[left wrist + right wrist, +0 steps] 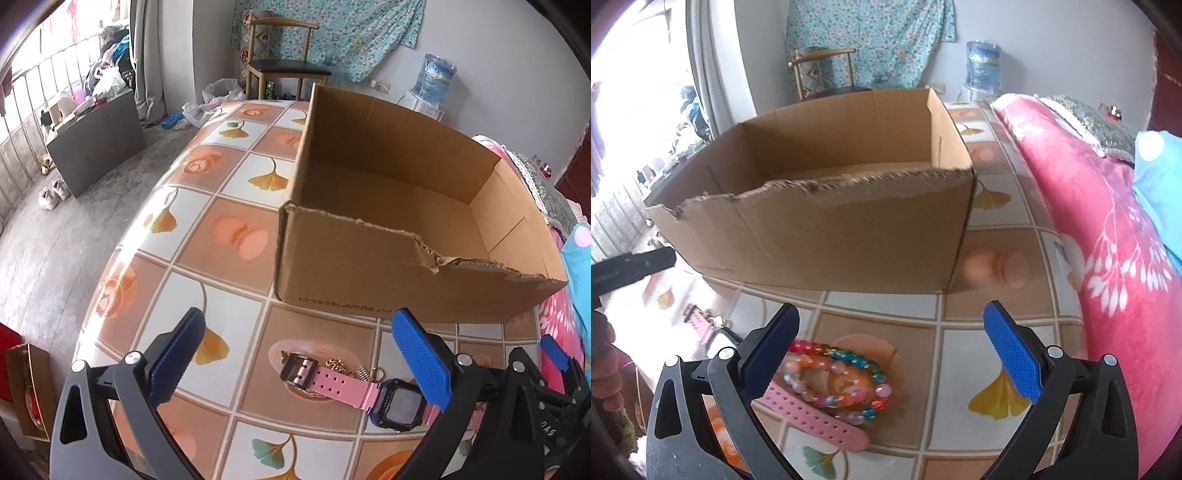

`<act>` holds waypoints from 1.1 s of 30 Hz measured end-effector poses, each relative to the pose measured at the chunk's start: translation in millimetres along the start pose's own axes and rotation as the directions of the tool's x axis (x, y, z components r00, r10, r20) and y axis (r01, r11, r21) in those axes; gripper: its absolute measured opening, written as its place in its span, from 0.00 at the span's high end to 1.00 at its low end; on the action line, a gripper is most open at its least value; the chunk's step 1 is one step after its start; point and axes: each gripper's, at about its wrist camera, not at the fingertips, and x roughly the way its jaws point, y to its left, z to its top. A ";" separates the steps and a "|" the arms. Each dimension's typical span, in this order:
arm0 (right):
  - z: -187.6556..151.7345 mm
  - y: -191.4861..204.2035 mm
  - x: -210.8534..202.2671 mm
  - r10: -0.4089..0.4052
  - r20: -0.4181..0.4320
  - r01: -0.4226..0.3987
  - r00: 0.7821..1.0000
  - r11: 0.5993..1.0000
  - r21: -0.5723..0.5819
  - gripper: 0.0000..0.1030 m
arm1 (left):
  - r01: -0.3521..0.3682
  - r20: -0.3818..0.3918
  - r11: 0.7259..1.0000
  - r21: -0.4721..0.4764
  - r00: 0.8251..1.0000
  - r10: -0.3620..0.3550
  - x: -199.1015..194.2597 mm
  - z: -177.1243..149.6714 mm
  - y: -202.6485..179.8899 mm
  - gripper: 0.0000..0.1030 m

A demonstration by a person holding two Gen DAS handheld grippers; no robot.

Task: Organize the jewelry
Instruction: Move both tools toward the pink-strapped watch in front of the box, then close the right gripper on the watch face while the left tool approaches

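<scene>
Left wrist view, left tongs [295, 354]: jaws spread wide, holding nothing, poised low over the bench [229, 236].
Pink watch [354, 391]: flat on the bench between the pads, toward 4 o'clock; within reach for a pickup.
Gold chain [351, 369]: touching the strap's far edge.
Right tongs [890, 350]: jaws likewise apart and empty.
Bead bracelets [838, 384]: stacked at 7 o'clock by the left pad, resting on the pink strap.
Cardboard box [820, 236]: open-topped at 12 o'clock, apparently empty; likely the destination.
</scene>
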 end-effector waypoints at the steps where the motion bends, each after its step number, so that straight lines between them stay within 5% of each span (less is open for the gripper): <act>1: -0.1 1.3 -2.0 0.005 0.006 -0.005 1.000 1.000 0.002 0.07 | 0.001 0.009 1.000 0.007 1.000 -0.001 -2.8 -0.8 1.4 0.04; 11: -1.4 19.3 -14.6 0.039 0.004 -0.039 0.999 0.998 0.041 0.07 | -0.010 0.073 0.994 0.110 0.997 0.002 -18.5 -8.6 15.3 0.05; 20: 5.8 40.3 -18.2 0.115 -0.017 -0.115 0.993 0.993 0.009 0.07 | 0.071 0.080 0.981 0.180 0.993 -0.087 -16.6 -17.3 34.0 0.15; 26: -3.6 32.4 -30.3 0.105 -0.015 -0.105 0.994 0.994 -0.006 0.08 | 0.113 0.086 0.954 0.279 0.986 -0.141 -20.2 -37.1 41.0 0.19; 33: -12.2 66.4 -31.6 0.157 -0.074 -0.163 0.985 0.982 -0.090 0.15 | 0.173 0.054 0.904 0.390 0.976 -0.210 -15.8 -58.0 37.2 0.27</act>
